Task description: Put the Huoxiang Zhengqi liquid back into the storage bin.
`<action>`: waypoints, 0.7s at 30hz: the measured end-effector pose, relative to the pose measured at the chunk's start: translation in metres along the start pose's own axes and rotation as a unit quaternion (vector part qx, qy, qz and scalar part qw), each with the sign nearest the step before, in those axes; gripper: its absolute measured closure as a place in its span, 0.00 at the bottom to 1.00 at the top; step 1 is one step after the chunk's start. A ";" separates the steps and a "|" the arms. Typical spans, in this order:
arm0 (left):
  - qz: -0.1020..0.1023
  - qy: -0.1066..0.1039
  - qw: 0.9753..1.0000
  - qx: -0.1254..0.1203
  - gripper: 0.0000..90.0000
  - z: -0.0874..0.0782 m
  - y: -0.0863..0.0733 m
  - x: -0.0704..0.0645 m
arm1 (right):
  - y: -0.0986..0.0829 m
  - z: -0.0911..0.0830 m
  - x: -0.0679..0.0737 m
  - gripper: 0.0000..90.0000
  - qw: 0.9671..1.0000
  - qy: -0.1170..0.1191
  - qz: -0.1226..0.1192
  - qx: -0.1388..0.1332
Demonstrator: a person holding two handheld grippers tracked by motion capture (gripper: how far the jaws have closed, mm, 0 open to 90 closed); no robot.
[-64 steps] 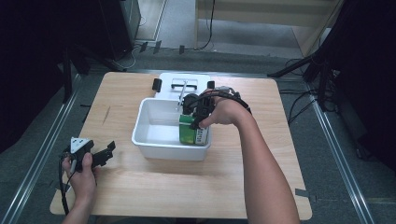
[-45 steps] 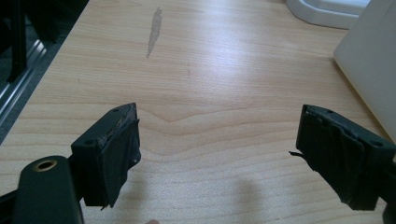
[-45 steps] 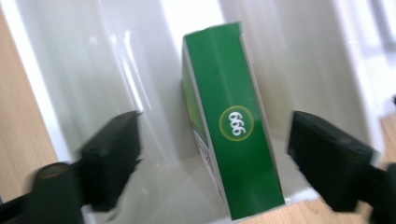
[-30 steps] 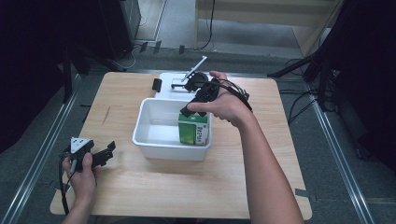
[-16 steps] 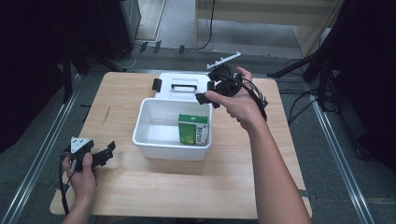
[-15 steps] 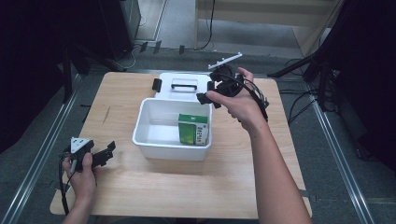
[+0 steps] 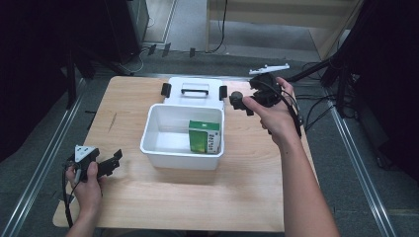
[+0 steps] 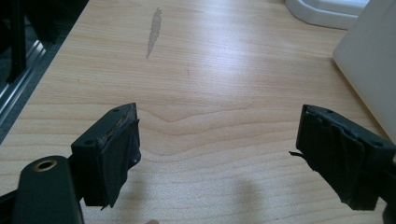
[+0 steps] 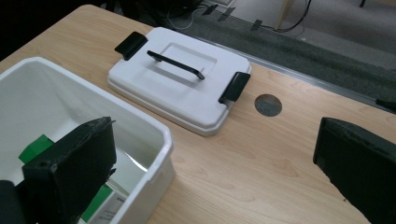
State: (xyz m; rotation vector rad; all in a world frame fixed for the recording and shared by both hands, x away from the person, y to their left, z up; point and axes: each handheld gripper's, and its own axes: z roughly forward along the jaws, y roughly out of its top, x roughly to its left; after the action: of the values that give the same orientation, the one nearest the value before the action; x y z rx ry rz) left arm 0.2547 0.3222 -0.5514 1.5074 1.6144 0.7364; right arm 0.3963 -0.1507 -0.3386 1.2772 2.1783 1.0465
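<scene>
1. On pale wood-grain bench [image 7: 163, 207]: white plastic tub [image 7: 157, 143], rectangular, smooth-walled, open-topped.
2. Inside tub, against its right wall: green-and-white carton [image 7: 204, 136], upright, boxy.
3. Behind tub, touching its far rim: flat white lid [image 9: 175, 88], rounded corners, black bar handle, black clip on each short side.
4. Beside lid, in bench surface: round grey hole [image 9: 268, 105].
5. Near left front corner of bench: left hand-held gripper [image 8: 219, 154], low over bare wood, jaws spread wide, black pads frayed at edges, nothing between.
6. Above bench's right rear, well clear of tub: right hand-held gripper [image 9: 215, 172], jaws spread, empty.
7. Left of tub on wood: dull grey streak [image 8: 154, 31].
</scene>
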 end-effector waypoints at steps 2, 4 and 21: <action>0.000 0.000 1.000 0.001 0.16 0.000 0.000 0.000 | -0.005 -0.003 -0.006 0.00 1.000 -0.004 0.007 -0.001; 0.001 -0.001 1.000 0.000 0.16 0.000 0.000 0.000 | -0.011 -0.006 -0.013 0.00 1.000 -0.014 0.013 -0.004; 0.001 0.001 1.000 0.001 0.16 0.000 0.000 0.000 | -0.084 -0.024 -0.054 0.00 0.997 -0.048 0.057 -0.009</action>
State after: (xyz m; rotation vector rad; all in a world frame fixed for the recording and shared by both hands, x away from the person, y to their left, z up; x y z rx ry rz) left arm 0.2545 0.3223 -0.5513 1.5115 1.6152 0.7378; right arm 0.3604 -0.2325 -0.3890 1.4288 2.0422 1.0230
